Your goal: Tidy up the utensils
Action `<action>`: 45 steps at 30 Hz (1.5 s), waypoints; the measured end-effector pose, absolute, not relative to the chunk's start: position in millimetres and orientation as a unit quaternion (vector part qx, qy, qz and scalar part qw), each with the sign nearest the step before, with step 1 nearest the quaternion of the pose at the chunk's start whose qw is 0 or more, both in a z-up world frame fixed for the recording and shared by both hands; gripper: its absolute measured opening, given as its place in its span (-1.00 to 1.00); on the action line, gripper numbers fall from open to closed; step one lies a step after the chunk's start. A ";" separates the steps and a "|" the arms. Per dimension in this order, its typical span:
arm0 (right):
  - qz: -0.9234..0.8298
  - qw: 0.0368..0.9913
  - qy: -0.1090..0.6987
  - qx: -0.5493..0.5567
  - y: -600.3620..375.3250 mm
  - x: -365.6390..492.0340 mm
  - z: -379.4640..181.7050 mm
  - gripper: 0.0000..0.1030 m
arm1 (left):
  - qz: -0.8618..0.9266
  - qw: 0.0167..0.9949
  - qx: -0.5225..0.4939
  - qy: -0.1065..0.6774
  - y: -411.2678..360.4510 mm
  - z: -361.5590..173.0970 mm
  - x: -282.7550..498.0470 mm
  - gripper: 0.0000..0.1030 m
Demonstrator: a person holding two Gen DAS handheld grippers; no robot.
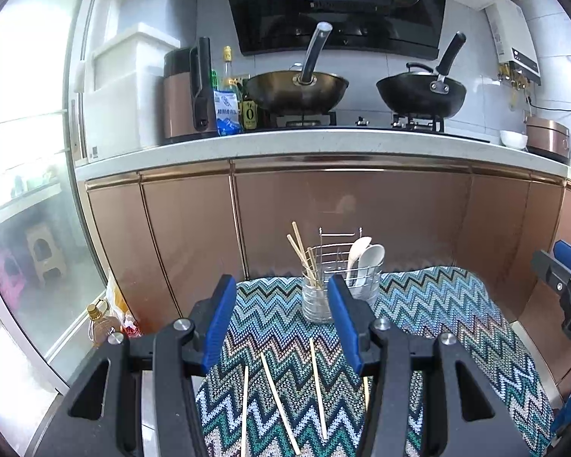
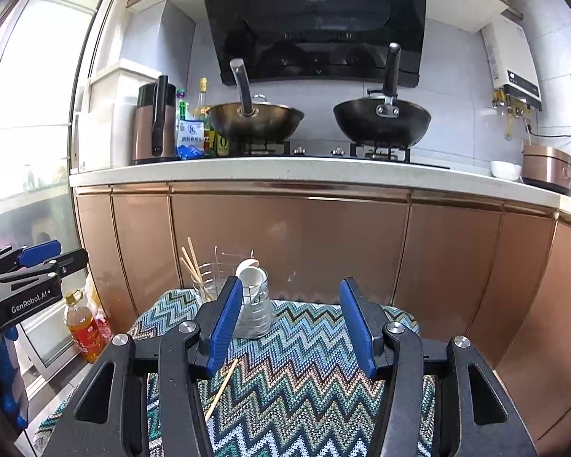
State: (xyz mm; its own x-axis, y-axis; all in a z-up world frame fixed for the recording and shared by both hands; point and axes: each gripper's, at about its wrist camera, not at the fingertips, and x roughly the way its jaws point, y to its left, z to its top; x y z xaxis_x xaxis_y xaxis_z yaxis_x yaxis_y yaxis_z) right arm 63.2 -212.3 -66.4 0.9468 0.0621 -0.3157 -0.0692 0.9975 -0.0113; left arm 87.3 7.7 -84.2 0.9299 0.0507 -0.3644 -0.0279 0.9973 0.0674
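Observation:
Several wooden chopsticks (image 1: pixel 276 400) lie loose on the zigzag cloth (image 1: pixel 437 323) below my left gripper (image 1: pixel 281 301), which is open and empty above them. Beyond it a glass jar (image 1: pixel 316 302) holds a few chopsticks, and a wire rack (image 1: pixel 361 266) holds two white spoons (image 1: pixel 369 261). My right gripper (image 2: pixel 291 304) is open and empty over the cloth (image 2: pixel 304 361). One chopstick (image 2: pixel 220 388) shows by its left finger. The jar (image 2: pixel 203 289) and the spoon holder (image 2: pixel 255 304) stand behind.
Copper cabinet doors (image 1: pixel 323 205) rise just behind the clothed table. A counter with two woks (image 1: pixel 297 87) is above. An oil bottle (image 2: pixel 83 327) stands on the floor at the left. The right gripper shows at the left wrist view's right edge (image 1: pixel 567 278).

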 end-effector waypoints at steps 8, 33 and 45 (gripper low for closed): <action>0.044 0.980 0.196 -0.015 -209.5 92.3 -85.7 0.02 | 0.021 0.975 0.034 0.217 11.5 -98.9 115.1 -0.07; 0.185 0.868 0.461 -0.004 -158.8 240.5 -210.5 -0.18 | -0.058 0.834 -0.032 0.548 79.7 -237.6 256.9 -0.09; 0.201 0.798 0.567 0.045 -138.1 300.9 -283.8 -0.58 | -0.054 0.792 -0.053 0.606 87.0 -275.7 290.0 -0.26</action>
